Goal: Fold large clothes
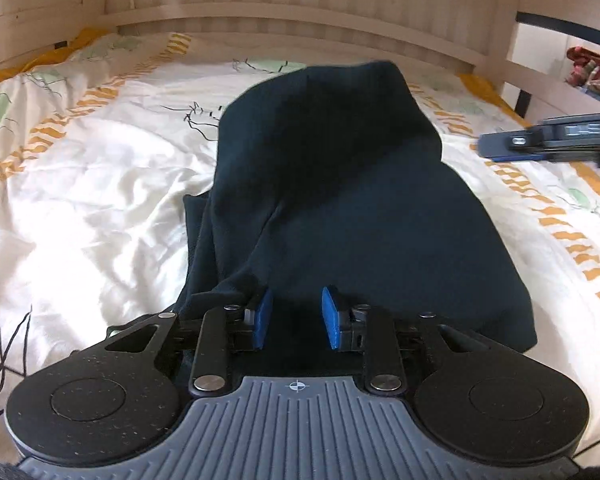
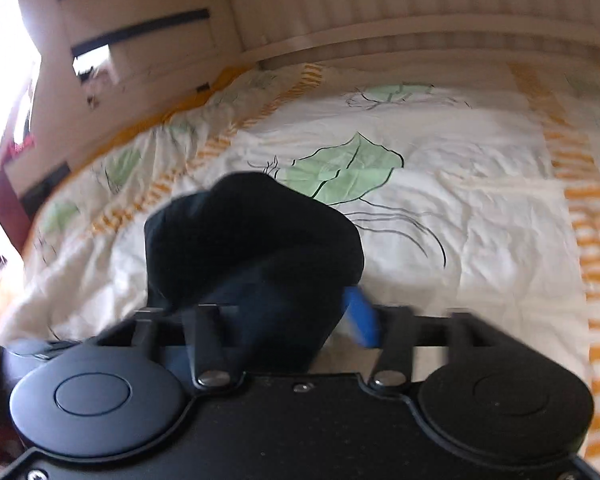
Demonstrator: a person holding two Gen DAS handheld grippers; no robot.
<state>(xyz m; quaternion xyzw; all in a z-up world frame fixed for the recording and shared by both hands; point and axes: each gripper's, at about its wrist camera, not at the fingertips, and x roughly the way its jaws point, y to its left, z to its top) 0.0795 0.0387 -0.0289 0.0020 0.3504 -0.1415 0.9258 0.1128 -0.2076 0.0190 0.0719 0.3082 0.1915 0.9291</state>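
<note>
Mid-fold: dark garment (image 1: 340, 200) lies on the bed (image 1: 80, 200), bunched toward the headboard. Left gripper (image 1: 296, 316) pinches its near edge. Right gripper (image 2: 284, 320) closed on a fold. Next: carry both edges over evenly.

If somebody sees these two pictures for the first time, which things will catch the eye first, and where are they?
First is the dark garment, a large heap in the middle of the bed, sharp against the pale quilt with its green leaves and orange stripes. Next come the blue pads of the left gripper at its near edge, with dark cloth around them. In the right wrist view the right gripper is blurred, cloth bunched between its fingers.
</note>
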